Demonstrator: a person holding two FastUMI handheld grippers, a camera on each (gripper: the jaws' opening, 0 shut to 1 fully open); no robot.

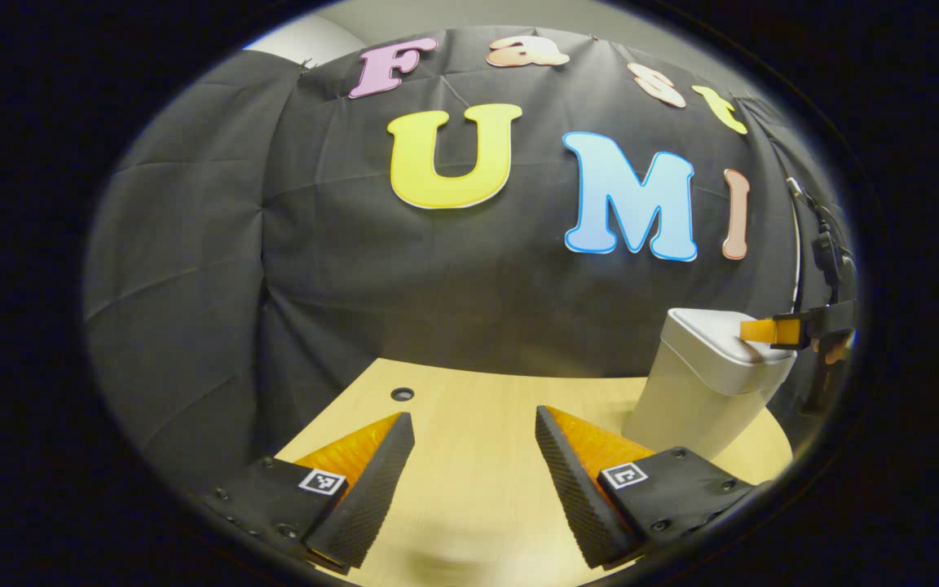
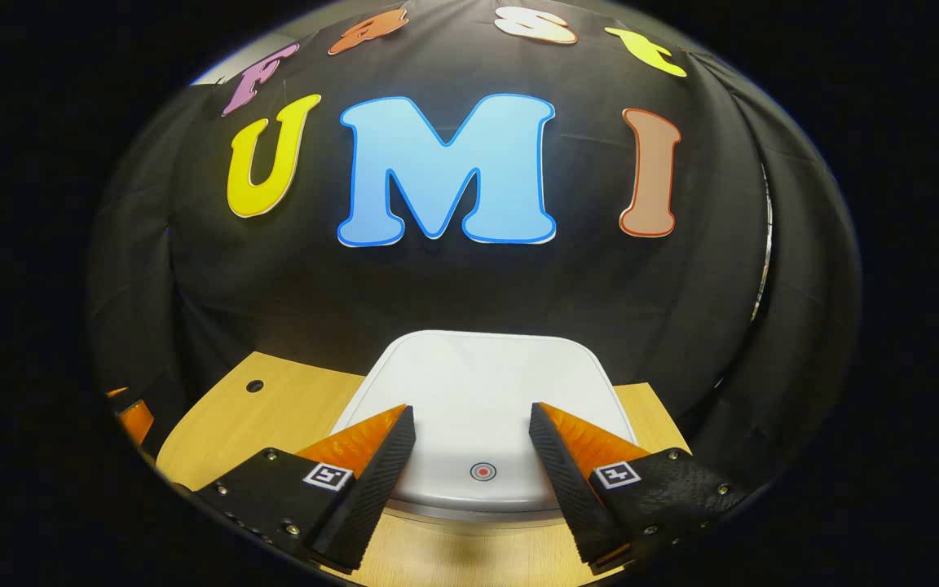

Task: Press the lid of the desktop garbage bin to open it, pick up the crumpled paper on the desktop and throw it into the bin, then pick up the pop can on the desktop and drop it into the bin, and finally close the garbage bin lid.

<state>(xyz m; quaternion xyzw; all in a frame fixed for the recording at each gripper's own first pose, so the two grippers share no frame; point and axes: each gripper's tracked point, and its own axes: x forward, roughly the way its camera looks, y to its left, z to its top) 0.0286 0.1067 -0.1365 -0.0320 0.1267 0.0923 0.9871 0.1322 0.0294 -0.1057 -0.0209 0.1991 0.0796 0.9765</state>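
Note:
The white desktop bin (image 1: 706,391) stands on the wooden table (image 1: 469,489) at the right of the left gripper view, its lid shut. My left gripper (image 1: 473,414) hangs open over bare table, well left of the bin, holding nothing. One of the right gripper's fingers (image 1: 757,329) rests at the lid's near edge. In the right gripper view the flat white lid (image 2: 478,375) lies directly below my open right gripper (image 2: 470,410). A small red dot button (image 2: 482,470) sits on the lid between the two fingers, close to the lid's near rim.
A small round hole (image 1: 402,394) is cut in the tabletop near the back left; the same hole (image 2: 254,386) shows left of the bin. The black cloth wall closes the table's back and sides. Part of the left gripper (image 2: 131,416) shows at the far left.

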